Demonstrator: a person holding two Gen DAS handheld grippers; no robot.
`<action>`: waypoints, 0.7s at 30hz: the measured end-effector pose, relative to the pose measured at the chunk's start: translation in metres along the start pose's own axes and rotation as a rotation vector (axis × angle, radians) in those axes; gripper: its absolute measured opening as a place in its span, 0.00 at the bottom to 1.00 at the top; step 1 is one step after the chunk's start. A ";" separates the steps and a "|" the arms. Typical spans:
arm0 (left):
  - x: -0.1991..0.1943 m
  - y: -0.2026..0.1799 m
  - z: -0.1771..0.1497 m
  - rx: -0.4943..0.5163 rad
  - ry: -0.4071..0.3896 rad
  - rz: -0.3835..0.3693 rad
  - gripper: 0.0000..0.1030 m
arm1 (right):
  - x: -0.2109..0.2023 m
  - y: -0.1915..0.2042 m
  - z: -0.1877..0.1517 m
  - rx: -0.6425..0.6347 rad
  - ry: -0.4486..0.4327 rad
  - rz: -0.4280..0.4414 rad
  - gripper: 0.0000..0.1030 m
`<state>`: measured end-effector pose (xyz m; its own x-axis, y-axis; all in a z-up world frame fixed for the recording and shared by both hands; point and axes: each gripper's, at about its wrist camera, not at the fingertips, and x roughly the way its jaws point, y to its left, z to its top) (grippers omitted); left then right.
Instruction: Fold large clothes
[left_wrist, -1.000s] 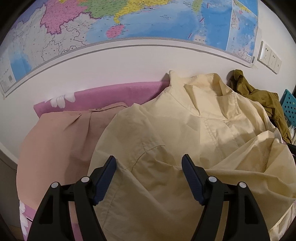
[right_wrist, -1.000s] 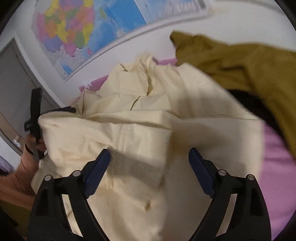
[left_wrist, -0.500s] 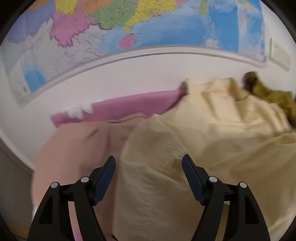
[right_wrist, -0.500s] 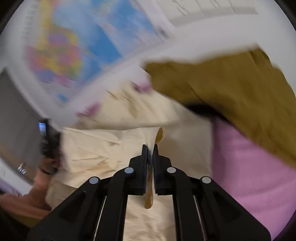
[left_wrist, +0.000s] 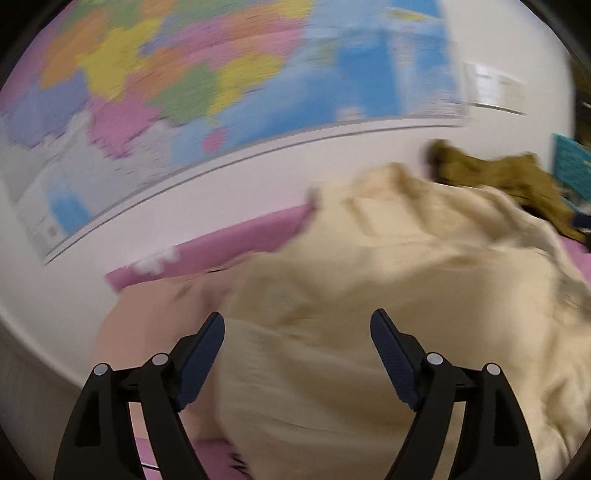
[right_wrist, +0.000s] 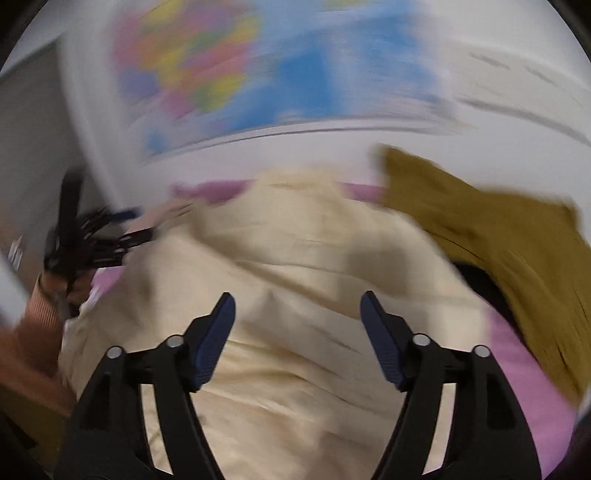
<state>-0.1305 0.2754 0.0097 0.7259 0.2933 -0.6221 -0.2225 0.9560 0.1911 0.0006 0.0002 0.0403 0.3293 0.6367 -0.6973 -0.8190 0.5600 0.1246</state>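
While blur smears both views, left gripper (left_wrist: 297, 328) and right gripper (right_wrist: 297, 310) jaws just spread (nothing pinched), cream shirt (right_wrist: 295, 258) beneath.

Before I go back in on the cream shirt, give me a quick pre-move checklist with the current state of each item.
1. Left gripper clear of cloth: ok, jaws have just been opening, nothing between them.
2. Right gripper released: ok, jaws have just been opening, empty above the pale cream cotton shirt.
3. Shirt lying flat: not ok, rumpled.
4. Olive-brown garment off the shirt: cannot tell, edges meet in blur.
5. Peach garment clear of the shirt: not ok, the shirt overlaps it.
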 end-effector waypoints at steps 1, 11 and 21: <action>0.000 -0.007 -0.001 0.018 0.000 -0.016 0.77 | 0.017 0.018 0.008 -0.064 0.018 0.036 0.75; 0.068 0.000 -0.019 -0.041 0.150 0.051 0.79 | 0.154 -0.020 0.011 0.023 0.307 -0.003 0.10; 0.025 -0.010 -0.016 -0.001 0.045 -0.028 0.79 | 0.062 0.001 0.006 -0.031 0.096 0.048 0.42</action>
<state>-0.1205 0.2730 -0.0205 0.7021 0.2663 -0.6604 -0.2033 0.9638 0.1725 0.0232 0.0437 0.0014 0.2443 0.6079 -0.7555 -0.8473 0.5127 0.1386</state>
